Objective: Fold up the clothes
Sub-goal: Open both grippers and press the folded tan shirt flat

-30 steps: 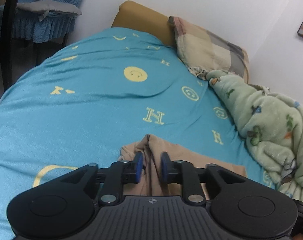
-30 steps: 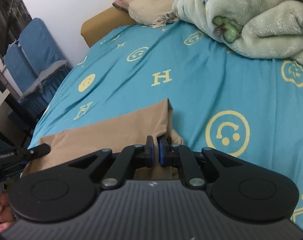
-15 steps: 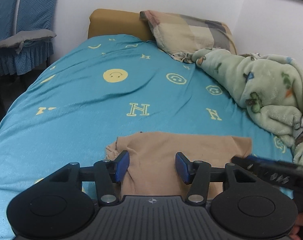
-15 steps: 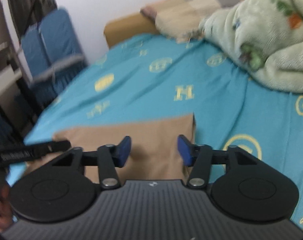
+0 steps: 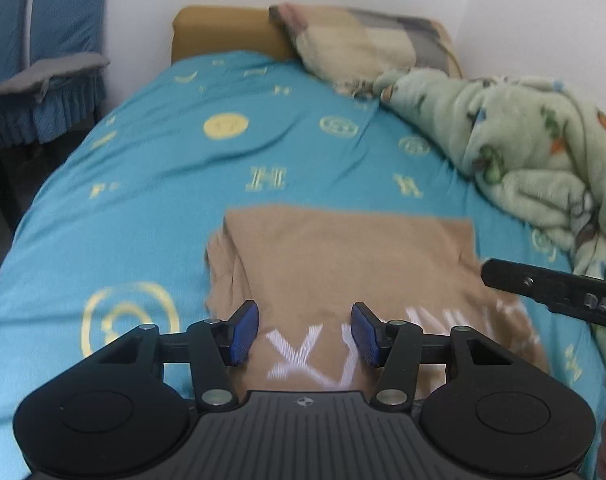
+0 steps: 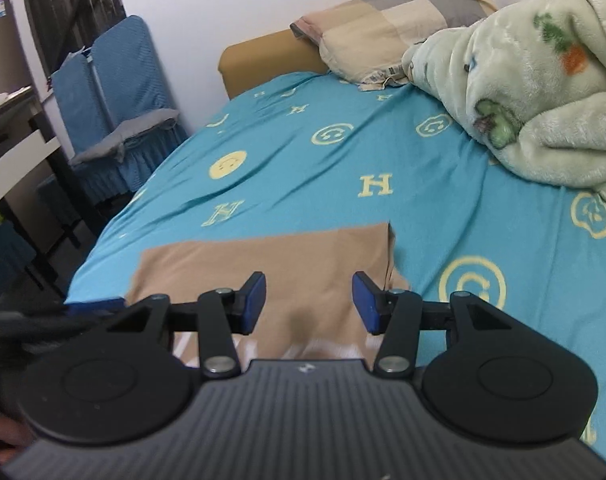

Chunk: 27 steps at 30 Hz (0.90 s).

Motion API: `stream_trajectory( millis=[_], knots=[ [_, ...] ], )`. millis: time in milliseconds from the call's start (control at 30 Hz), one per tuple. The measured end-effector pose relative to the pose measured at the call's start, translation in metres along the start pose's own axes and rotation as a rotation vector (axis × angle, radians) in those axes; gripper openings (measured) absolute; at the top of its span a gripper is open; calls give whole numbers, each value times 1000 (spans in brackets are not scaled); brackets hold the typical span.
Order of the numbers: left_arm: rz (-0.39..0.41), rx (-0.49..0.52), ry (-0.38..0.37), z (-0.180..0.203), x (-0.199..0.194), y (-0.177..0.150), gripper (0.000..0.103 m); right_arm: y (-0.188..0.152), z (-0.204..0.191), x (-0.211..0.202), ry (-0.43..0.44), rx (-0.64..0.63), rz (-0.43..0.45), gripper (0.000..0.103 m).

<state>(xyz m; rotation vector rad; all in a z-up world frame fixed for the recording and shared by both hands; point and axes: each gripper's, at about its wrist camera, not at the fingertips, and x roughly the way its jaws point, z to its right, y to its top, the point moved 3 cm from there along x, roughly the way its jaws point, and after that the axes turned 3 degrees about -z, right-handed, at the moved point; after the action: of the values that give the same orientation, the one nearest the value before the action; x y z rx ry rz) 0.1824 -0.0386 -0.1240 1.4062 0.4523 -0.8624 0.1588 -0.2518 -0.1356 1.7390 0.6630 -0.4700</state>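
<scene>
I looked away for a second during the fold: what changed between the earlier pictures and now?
Both grippers let go of the tan garment: the left gripper and right gripper, earlier pinched on its folded edge, now stand open and drawn back above it. The garment lies folded flat, white lettering showing. The blue bedsheet, green blanket and pillow stayed put.
</scene>
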Motion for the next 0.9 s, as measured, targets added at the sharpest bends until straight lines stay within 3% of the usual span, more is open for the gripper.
stream_trajectory(
  millis=[133,267,433,500,667,833,900],
  knots=[
    [10,-40,-5,-1,-14,-4,54,-28,-6,5,-29,-49,-108,51],
    [30,-131,-59,-3,-51,-14,59,-41,-7,4,-35,-69,-106,50],
    [35,-286,-201,-5,-99,-41,78,-43,-7,-2,-41,-52,-112,50],
    [15,-367,-263,-7,-107,-54,81,-44,-9,-3,-46,-61,-110,50],
    [-85,-595,-316,-26,-80,-71,81,-44,-8,-2,-45,-55,-110,50],
    [-105,-813,-327,-49,-41,-77,77,-43,-6,-1,-40,-45,-111,50],
    [-98,-861,-323,-54,-30,-76,69,-44,-6,-1,-39,-39,-111,50]
  ],
)
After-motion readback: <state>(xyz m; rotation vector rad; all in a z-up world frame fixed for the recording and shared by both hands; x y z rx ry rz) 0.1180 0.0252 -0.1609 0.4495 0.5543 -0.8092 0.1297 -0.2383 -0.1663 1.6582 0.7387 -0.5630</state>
